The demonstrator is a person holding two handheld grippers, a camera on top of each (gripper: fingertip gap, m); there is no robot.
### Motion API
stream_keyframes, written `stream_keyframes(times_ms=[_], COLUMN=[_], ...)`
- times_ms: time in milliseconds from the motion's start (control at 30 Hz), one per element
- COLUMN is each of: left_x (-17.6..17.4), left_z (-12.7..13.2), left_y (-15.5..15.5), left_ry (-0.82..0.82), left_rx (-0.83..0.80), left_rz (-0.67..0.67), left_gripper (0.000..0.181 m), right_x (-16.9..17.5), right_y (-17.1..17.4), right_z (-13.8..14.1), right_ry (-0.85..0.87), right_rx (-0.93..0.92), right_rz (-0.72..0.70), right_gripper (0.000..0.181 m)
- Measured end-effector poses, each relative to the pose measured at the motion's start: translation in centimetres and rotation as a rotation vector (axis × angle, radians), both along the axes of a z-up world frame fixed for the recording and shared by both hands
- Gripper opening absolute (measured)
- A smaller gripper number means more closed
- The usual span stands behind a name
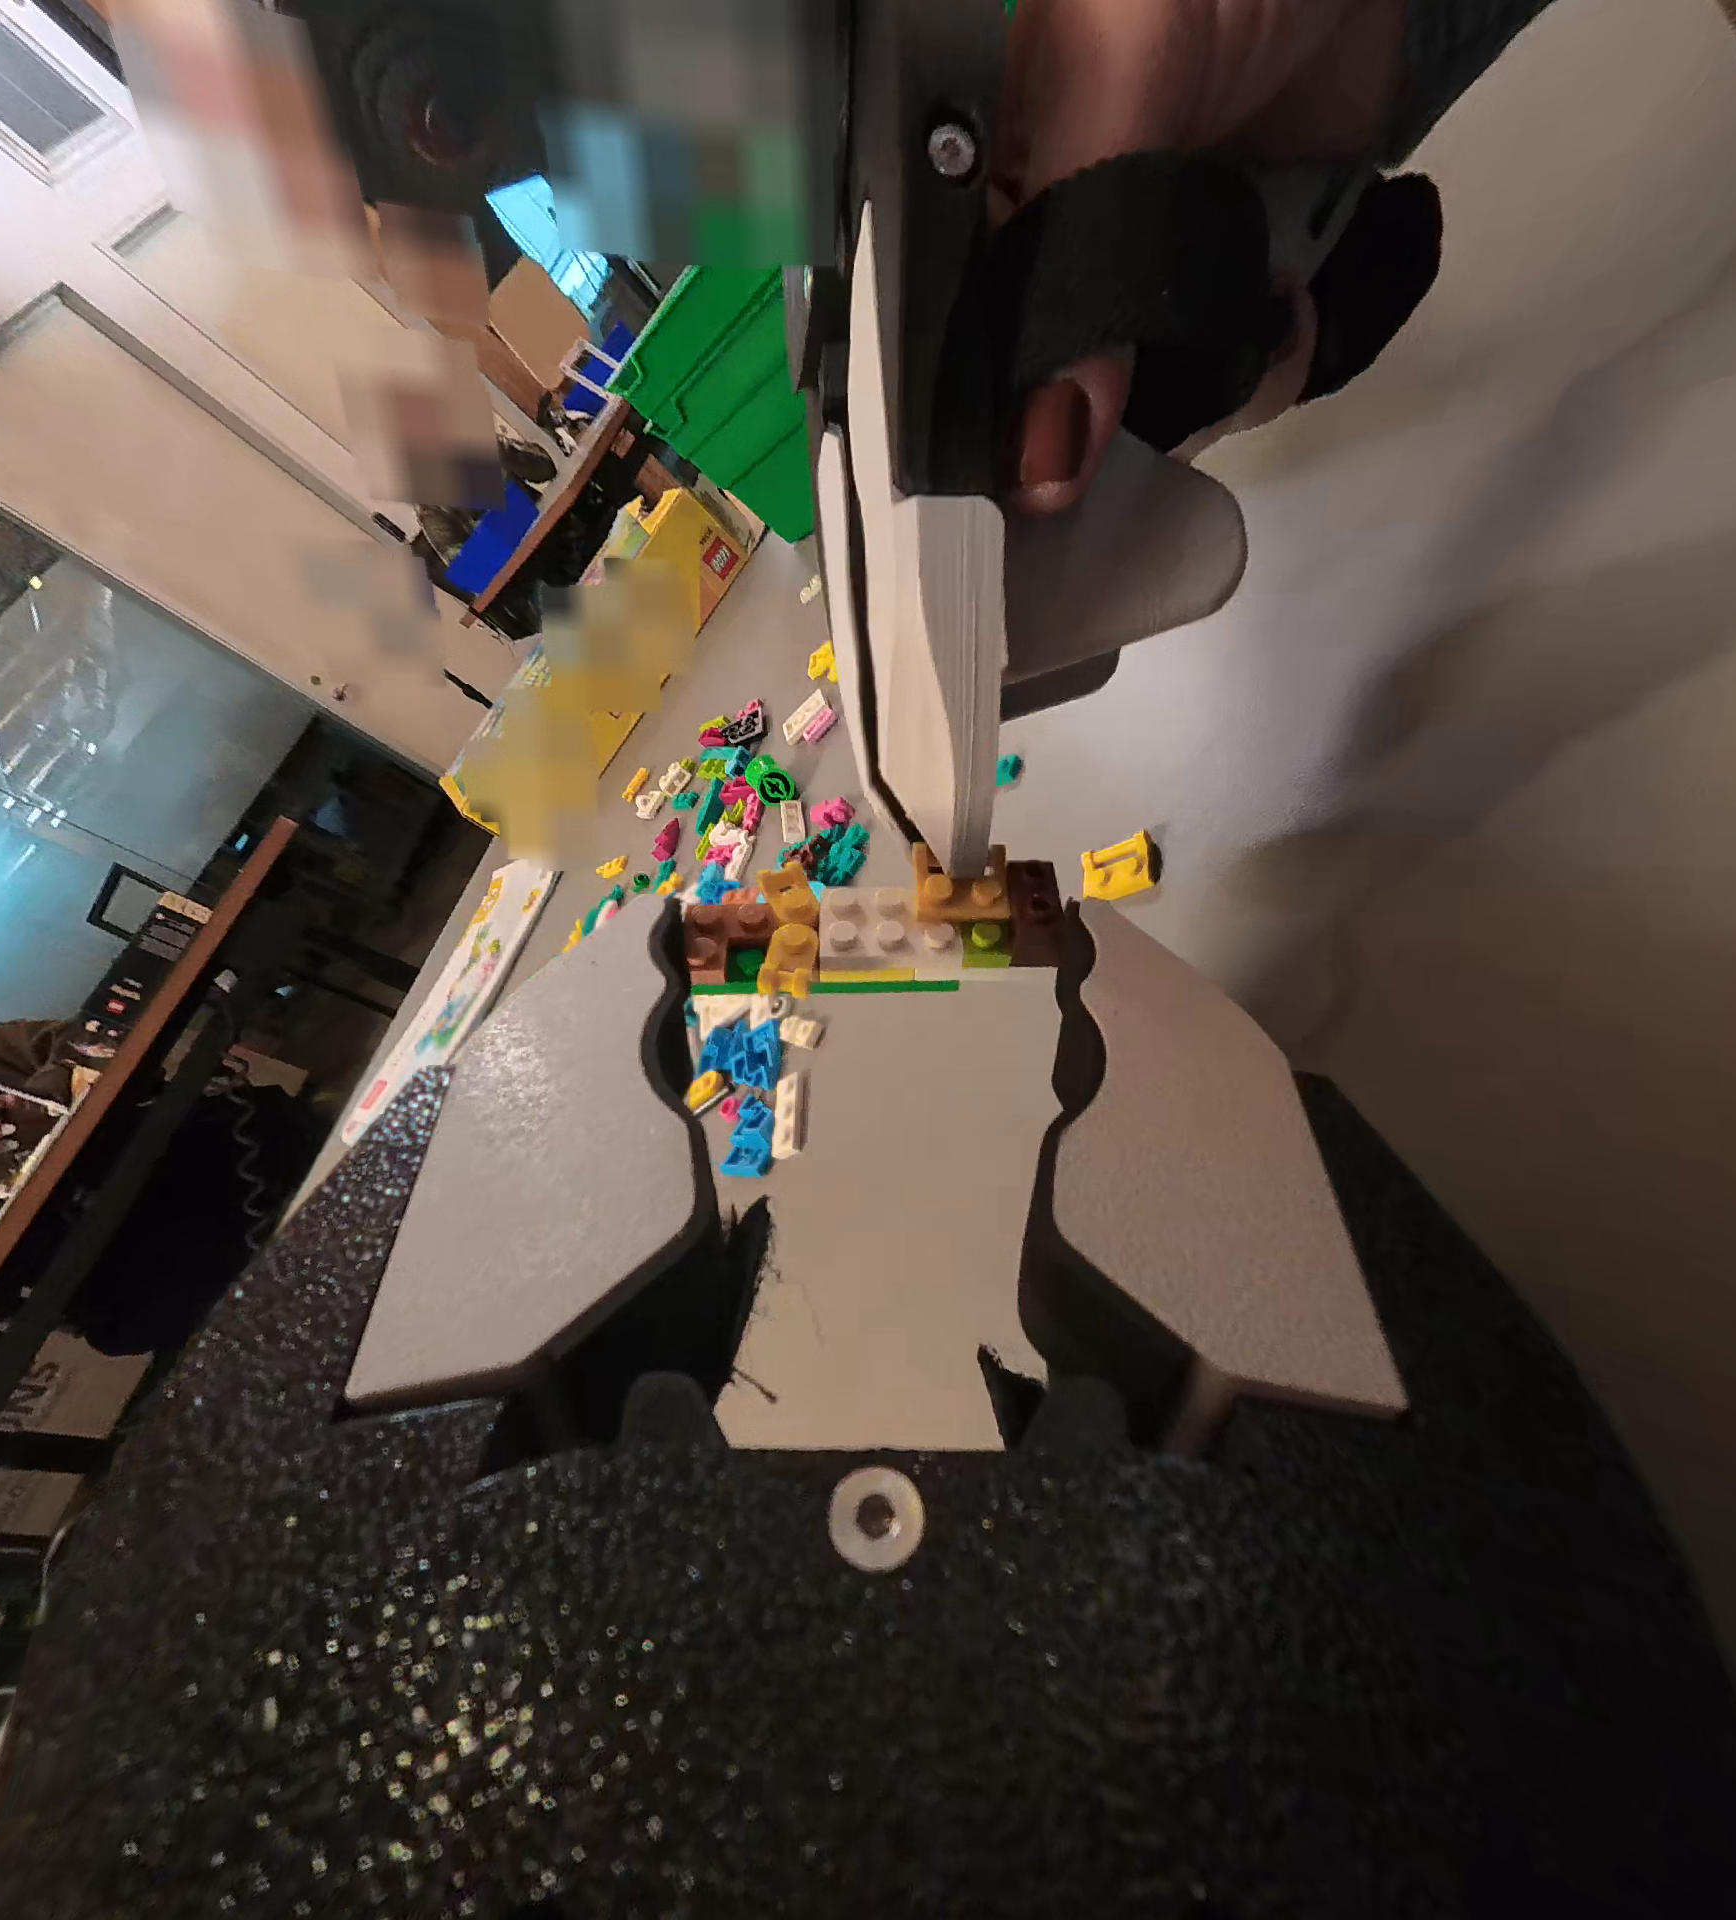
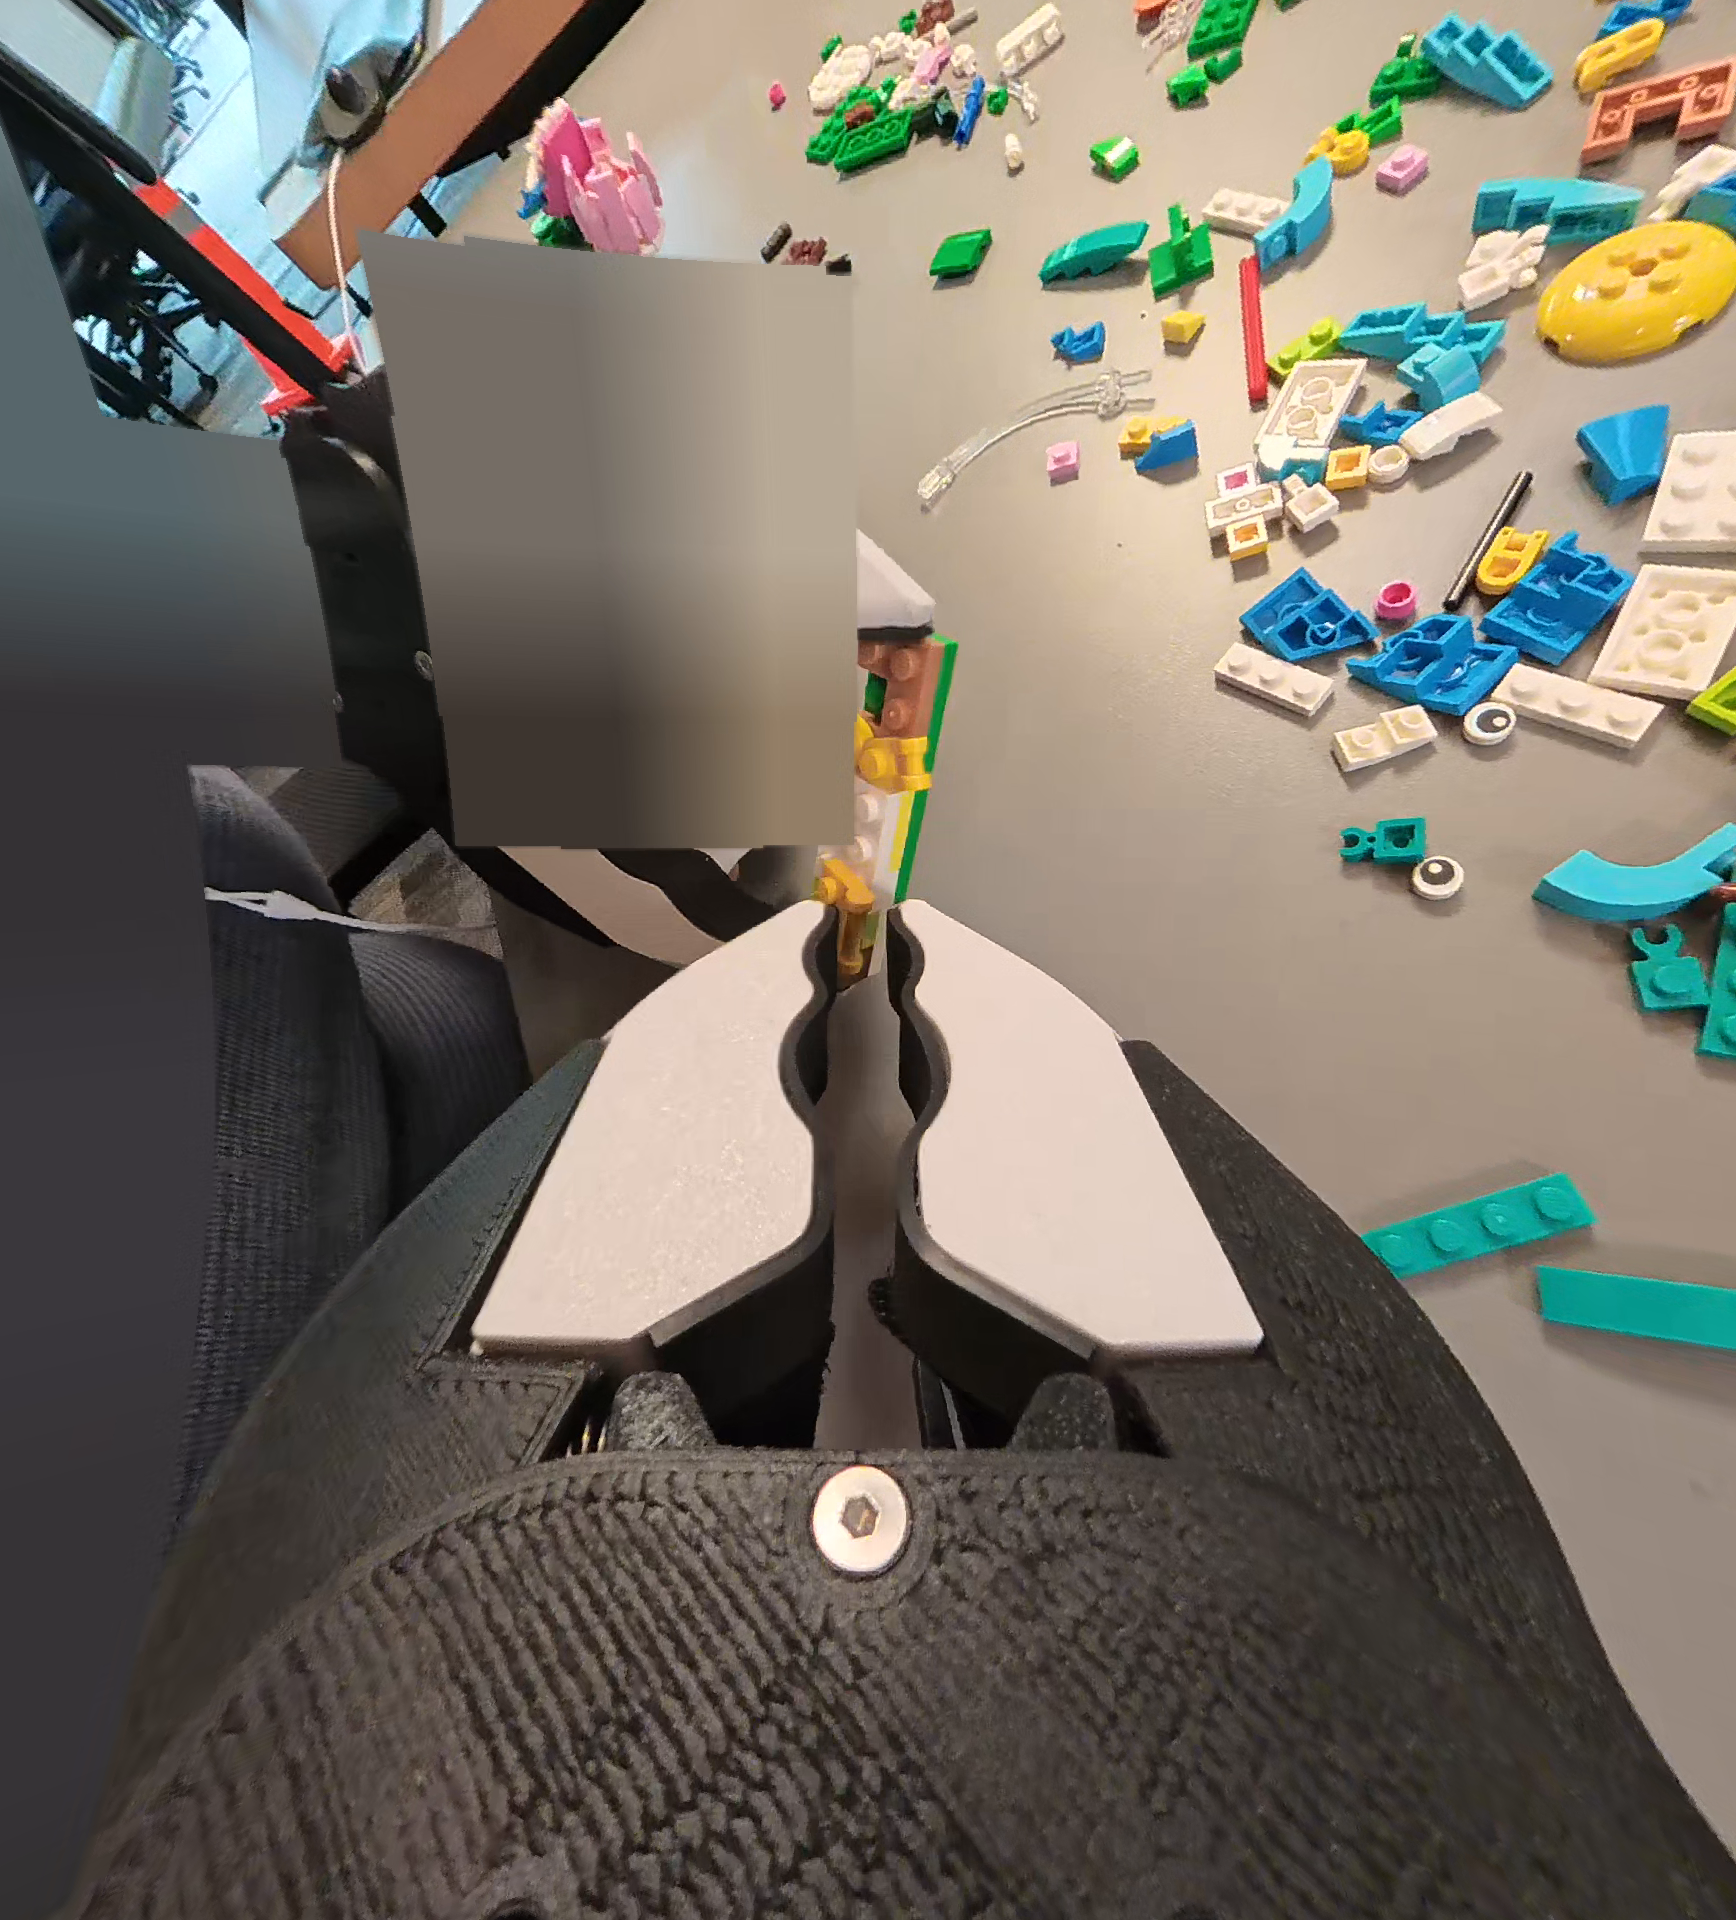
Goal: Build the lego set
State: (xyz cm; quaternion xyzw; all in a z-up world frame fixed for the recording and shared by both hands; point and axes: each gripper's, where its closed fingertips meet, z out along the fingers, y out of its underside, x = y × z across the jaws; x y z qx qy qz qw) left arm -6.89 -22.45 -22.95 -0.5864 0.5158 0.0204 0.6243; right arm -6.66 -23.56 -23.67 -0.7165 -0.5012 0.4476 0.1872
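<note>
My left gripper (image 1: 869,971) is shut on a small lego build (image 1: 874,925): a green baseplate carrying brown, white, lime and tan bricks, held above the grey table. My right gripper (image 1: 947,836) comes down from above, its fingers shut on a tan piece (image 1: 963,891) that sits on the build's right end. In the right wrist view the right gripper (image 2: 859,925) pinches that tan piece (image 2: 848,914), and the build (image 2: 911,769) shows edge-on beyond it, with a left fingertip (image 2: 890,597) at its far end.
Loose bricks (image 1: 739,810) lie scattered on the table (image 1: 1363,727), with blue ones (image 1: 744,1070) under the build. A yellow piece (image 1: 1118,862), a yellow box (image 1: 677,582), a booklet (image 1: 469,977) and green bins (image 1: 729,384) stand nearby. A yellow dome (image 2: 1638,291) and teal plates (image 2: 1477,1236) lie right. Left and right tips are no more than a few centimetres apart.
</note>
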Motion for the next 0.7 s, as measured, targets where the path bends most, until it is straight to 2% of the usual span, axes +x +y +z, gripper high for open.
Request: stream_keyframes(times_ms=[700], left_x=[0.4], left_z=[1.9], left_y=[-1.4], left_ry=[-0.095], left_rx=[0.074], left_rz=[-0.1], left_gripper=[0.068], right_x=[0.1], right_y=[-1.5], right_z=[1.9], right_ry=[0.106], right_rx=[-0.096], right_rz=[0.088], right_gripper=[0.013])
